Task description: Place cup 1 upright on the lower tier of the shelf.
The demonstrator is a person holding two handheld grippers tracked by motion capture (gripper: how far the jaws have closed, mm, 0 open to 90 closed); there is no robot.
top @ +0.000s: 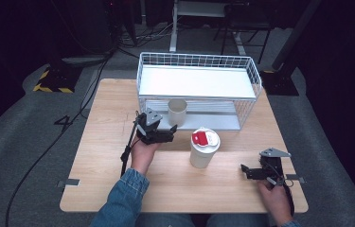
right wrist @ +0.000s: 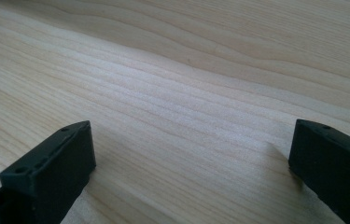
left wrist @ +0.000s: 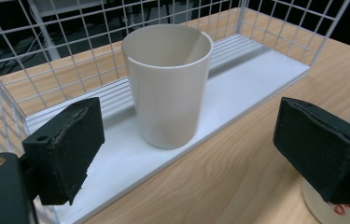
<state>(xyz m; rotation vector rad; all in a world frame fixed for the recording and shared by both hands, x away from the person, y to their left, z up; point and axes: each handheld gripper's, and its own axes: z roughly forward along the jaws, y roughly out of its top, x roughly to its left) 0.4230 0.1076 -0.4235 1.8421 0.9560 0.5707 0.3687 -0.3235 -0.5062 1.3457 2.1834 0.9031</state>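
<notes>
A cream cup stands upright and empty on the lower shelf of a white wire rack. In the left gripper view the cup sits a little beyond the jaws, near the shelf's front edge. My left gripper is open just in front of it, with nothing between the pads. A white lidded cup with a red label stands on the table to the right of that gripper. My right gripper is open low over bare wood near the table's front right.
The rack has a solid white upper shelf and wire sides around the lower one. The wooden table has free room at the left and along the front. Cables and stands lie on the floor behind.
</notes>
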